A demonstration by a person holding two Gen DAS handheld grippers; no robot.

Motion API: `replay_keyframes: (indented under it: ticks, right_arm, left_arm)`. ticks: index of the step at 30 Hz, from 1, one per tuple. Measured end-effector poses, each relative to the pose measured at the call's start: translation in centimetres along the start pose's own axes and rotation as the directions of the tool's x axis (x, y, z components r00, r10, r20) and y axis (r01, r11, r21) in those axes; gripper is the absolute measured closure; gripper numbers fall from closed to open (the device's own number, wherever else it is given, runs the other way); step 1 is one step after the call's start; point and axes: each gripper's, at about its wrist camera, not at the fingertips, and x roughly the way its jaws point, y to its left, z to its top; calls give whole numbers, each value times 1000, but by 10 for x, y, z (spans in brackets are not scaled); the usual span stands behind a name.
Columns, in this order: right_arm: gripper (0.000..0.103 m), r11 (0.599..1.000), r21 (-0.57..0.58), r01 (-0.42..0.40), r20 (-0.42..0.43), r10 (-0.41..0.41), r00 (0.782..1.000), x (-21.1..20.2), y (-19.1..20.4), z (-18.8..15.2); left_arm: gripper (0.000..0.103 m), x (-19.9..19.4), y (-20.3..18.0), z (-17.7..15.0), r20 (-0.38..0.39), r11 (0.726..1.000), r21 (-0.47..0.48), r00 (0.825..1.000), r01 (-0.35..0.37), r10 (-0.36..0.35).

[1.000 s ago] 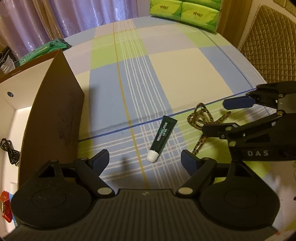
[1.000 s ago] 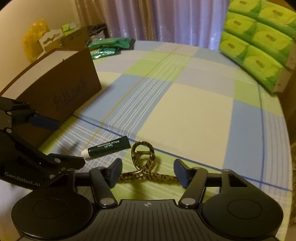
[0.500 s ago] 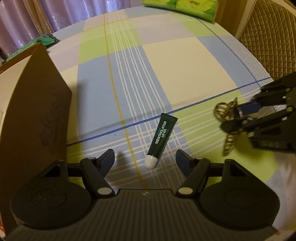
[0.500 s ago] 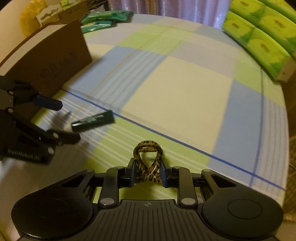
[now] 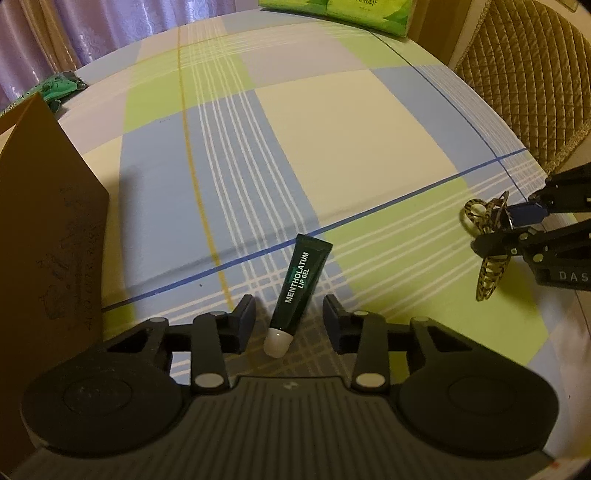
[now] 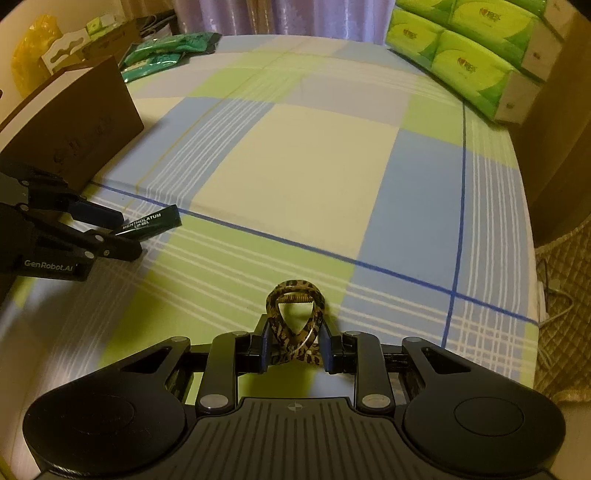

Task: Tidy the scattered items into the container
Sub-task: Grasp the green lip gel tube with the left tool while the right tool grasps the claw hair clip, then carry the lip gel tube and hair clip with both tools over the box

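Left wrist view: left gripper [image 5: 289, 320] low over the checked tablecloth [image 5: 354, 147]; fingers spread apart, not touching anything; lip gel tube [image 5: 300, 291] lies flat on the cloth between the two fingertips, white cap toward the camera, flat crimped end pointing away, dark green body printed MENTHOLATUM LIP GEL; a gap shows on each side between tube and fingertips. Brown cardboard box [image 5: 48, 236] stands at the left edge, its near wall upright; interior not visible from here. At the right edge, right gripper [image 5: 506, 229] clamped on the leopard-print hair clip [image 5: 487, 251]; clip's toothed end hangs below the fingers, lifted off the cloth. Green tissue packs [image 5: 351, 9] at the far edge of the table; quilted chair back [image 5: 532, 81] beyond the right side; green packets [image 5: 55, 86] far left.

Right wrist view: right gripper [image 6: 293, 347] closed tight on the hair clip [image 6: 295, 317]; clip's looped handle end stands up between the blue pads [image 6: 264, 347]; it is raised above the cloth. Left gripper [image 6: 110, 232] at far left, fingers parted around the cap end of the lip gel tube [image 6: 151, 223]; tube resting on the cloth beside a blue line. Cardboard box [image 6: 88, 122] behind the left gripper; whether anything lies inside cannot be told. Tissue packs [image 6: 465, 48] stacked at upper right.
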Motion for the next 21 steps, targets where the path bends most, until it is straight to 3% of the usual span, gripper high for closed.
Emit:
replay_keyframes:
  ticks: [2, 4, 5, 16, 21]
  right_arm:
    - [79, 1000, 0, 2, 5, -2, 1000, 0, 2, -2]
    - [79, 1000, -4, 5, 8, -5, 1000, -1, 3, -3]
    - [79, 1000, -4, 5, 8, -5, 1000, -1, 4, -4]
    - [80, 998, 9, -65, 9, 64, 998, -15, 22, -27]
    - [80, 995, 13, -100, 8, 100, 995, -24, 34, -36]
  left_arm:
    - [74, -2, -1, -2, 0, 1000, -4, 1000, 3, -3]
    - [89, -4, -5, -4, -2, 1000, 7, 1000, 10, -10]
    - [91, -5, -7, -6, -3, 1000, 13, 1000, 12, -12]
    - [91, -33, -15, -52, -28, 999, -29, 999, 26, -27]
    - [91, -57, -13, -72, -6, 997, -72, 999, 37, -37]
